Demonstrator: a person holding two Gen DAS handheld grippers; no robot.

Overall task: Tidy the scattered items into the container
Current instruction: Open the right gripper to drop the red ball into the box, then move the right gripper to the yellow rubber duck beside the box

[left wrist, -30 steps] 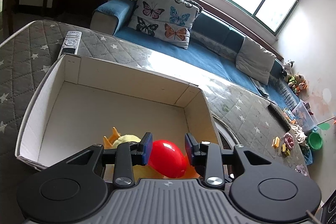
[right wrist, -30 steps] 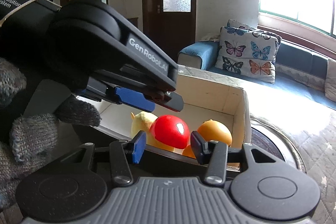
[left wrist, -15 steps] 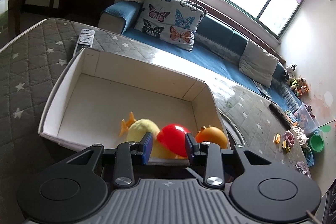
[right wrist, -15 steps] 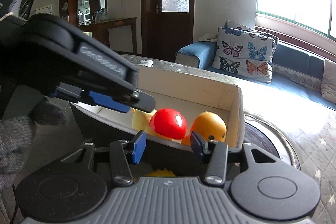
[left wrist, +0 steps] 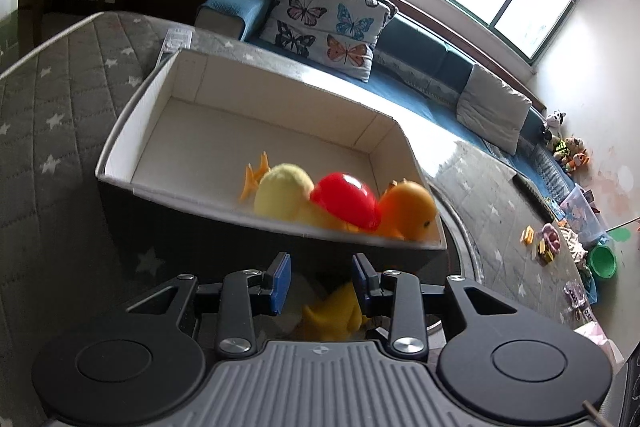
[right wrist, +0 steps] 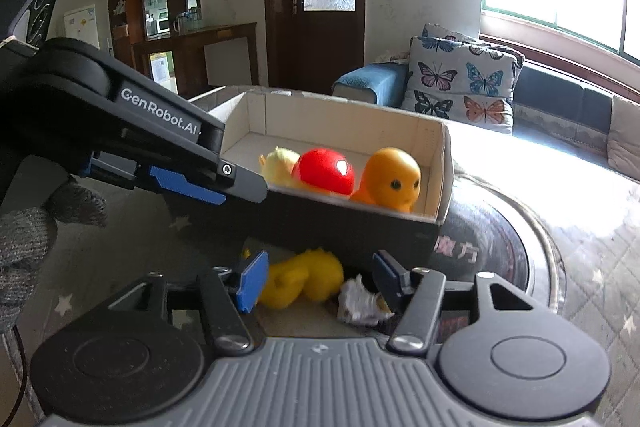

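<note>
An open cardboard box (left wrist: 120, 171) (right wrist: 436, 163) holds a pale yellow plush chick (left wrist: 284, 193) (right wrist: 280, 163), a red egg-shaped toy (left wrist: 346, 201) (right wrist: 324, 171) and an orange rubber duck (left wrist: 408, 213) (right wrist: 390, 181). My left gripper (left wrist: 320, 277) is open and empty, in front of the box's near wall; it also shows in the right wrist view (right wrist: 240, 191). A yellow rubber duck (left wrist: 334, 315) (right wrist: 300, 277) lies on the table outside the box. My right gripper (right wrist: 316, 277) is open around it. A crumpled white paper scrap (right wrist: 362, 303) lies beside the duck.
The box stands on a grey quilted star-pattern cloth (left wrist: 52, 115). A remote control (left wrist: 174, 41) lies behind the box. A round dark mat (right wrist: 492, 247) is right of the box. A blue sofa with butterfly cushions (left wrist: 328, 19) stands behind.
Both grippers pulled back and down from the box. The red toy, earlier between my left fingers, now lies in the box. The yellow duck and paper scrap came into view.
</note>
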